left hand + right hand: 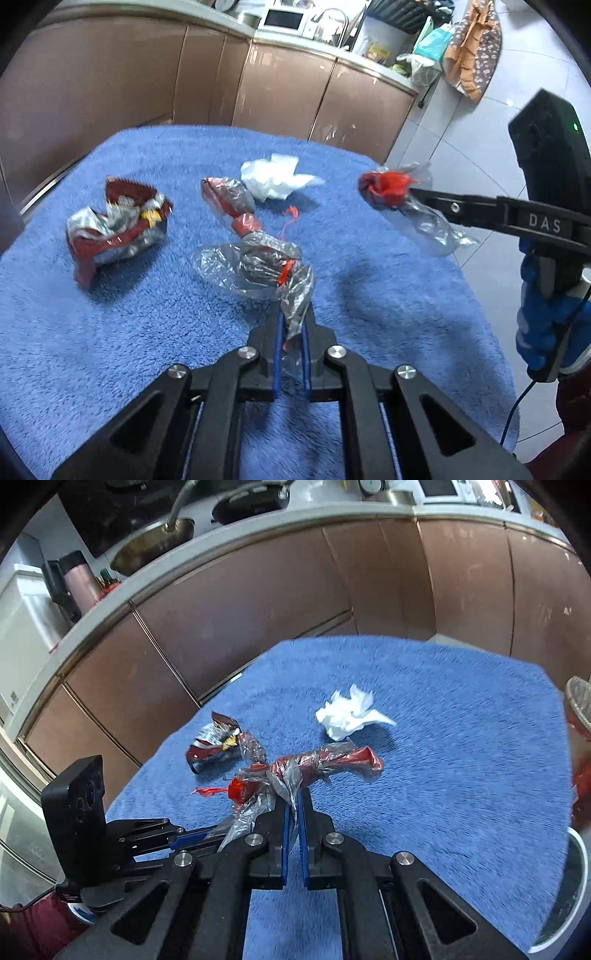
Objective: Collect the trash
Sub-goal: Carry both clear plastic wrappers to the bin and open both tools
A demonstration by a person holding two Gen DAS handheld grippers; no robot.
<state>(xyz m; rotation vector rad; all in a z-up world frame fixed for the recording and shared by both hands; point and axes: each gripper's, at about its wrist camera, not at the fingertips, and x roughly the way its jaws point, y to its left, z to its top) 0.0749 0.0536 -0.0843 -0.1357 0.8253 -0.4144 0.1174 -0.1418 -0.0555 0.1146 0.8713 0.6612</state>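
My left gripper [293, 321] is shut on a clear plastic wrapper with a red tie [258, 269], held over the blue towel [110, 332]. My right gripper [293, 805] is shut on a red and clear plastic wrapper [325, 764]; it also shows in the left wrist view [391, 192], lifted at the right. On the towel lie a crumpled red and silver snack bag [114, 225], a twisted red and grey wrapper [231, 203] and a crumpled white tissue [275, 177]. The snack bag [214, 742] and tissue [347, 712] also show in the right wrist view.
Brown kitchen cabinets [280, 85] under a countertop stand behind the table. A bin with a red liner [580, 738] shows at the right edge of the right wrist view. White tiled floor [480, 122] lies to the right of the table.
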